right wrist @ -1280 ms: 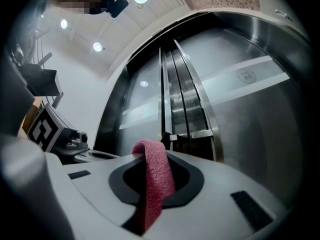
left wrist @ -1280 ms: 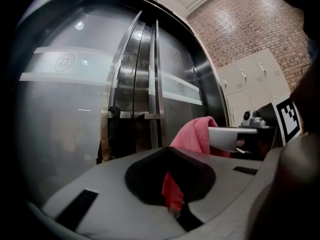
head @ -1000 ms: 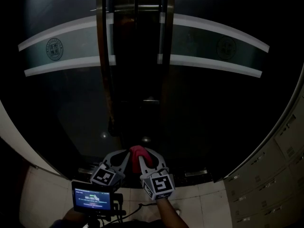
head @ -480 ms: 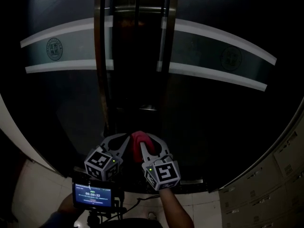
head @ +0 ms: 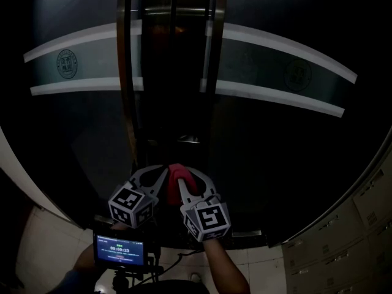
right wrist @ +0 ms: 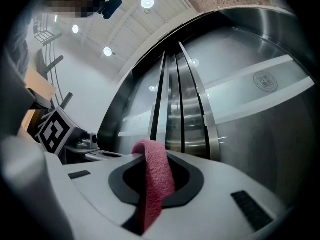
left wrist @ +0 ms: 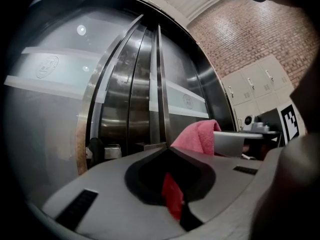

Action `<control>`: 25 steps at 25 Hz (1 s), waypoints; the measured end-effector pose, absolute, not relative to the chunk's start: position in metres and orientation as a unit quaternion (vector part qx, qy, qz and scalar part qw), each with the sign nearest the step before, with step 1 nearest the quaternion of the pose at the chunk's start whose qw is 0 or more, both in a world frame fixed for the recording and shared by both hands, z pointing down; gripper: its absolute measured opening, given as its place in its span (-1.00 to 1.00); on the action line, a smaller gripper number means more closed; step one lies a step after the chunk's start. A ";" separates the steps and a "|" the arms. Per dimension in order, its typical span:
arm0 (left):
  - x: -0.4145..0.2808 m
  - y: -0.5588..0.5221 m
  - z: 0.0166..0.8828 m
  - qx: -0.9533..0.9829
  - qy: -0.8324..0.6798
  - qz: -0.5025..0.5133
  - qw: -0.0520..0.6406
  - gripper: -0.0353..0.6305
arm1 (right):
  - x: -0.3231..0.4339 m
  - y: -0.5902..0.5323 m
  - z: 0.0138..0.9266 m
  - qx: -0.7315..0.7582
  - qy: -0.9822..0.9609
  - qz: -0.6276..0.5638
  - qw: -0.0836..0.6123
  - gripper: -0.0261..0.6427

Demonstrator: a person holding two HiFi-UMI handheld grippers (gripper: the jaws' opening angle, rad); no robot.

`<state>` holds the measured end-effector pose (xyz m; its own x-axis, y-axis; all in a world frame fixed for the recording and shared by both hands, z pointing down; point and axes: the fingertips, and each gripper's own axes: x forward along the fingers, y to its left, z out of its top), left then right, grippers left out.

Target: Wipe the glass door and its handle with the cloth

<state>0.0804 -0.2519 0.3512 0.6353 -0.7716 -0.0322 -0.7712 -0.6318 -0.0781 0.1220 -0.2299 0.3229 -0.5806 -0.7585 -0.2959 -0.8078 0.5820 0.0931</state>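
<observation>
Glass door [head: 79, 139] dark, filling most of the head view. More of it in frame than a second ago, with less floor tile [head: 43, 250] along the bottom edge. Frosted band [head: 86, 66] across the upper third, much as before. Long steel handle [head: 127, 90] upright, left of centre; lower end lost in shadow. Lockers [head: 343, 244] cut off at the lower right corner.

Both grippers side by side at lower centre, higher against the glass than a second ago, barely shifted from half a second ago. Right gripper [right wrist: 155, 156] clamped on the pink cloth [right wrist: 156, 184], its fold standing up past the tips. Cloth at lower centre of the head view, between the two grippers; contact with the glass not clear. Left gripper [left wrist: 166, 148] pressed together at the tips. Red sliver in the slot behind them, cloth or gripper part not clear. Small screen [head: 119, 250] below the left gripper, print too small to read.
</observation>
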 end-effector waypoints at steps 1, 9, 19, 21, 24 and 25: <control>0.079 -0.251 0.352 -0.904 0.426 -0.003 0.042 -0.86 | 0.121 -0.229 0.324 -0.445 0.881 0.109 0.114 -0.83; 0.078 -0.251 0.323 -0.918 0.393 -0.010 0.055 -0.86 | 0.114 -0.232 0.275 -0.428 0.887 0.142 0.103 -0.83; 0.087 -0.275 0.154 -0.934 0.344 0.046 0.082 -0.85 | 0.161 -0.302 -0.011 -0.430 0.862 0.250 0.102 -0.83; 0.090 -0.277 0.154 -0.934 0.346 0.051 0.071 -0.85 | 0.171 -0.313 -0.061 -0.443 0.848 0.278 0.091 -0.83; 0.090 -0.285 0.173 -0.928 0.364 0.040 0.065 -0.85 | 0.188 -0.325 -0.115 -0.463 0.827 0.307 0.088 -0.83; 0.089 -0.289 0.179 -0.925 0.373 0.036 0.064 -0.85 | 0.193 -0.328 -0.127 -0.465 0.824 0.310 0.092 -0.83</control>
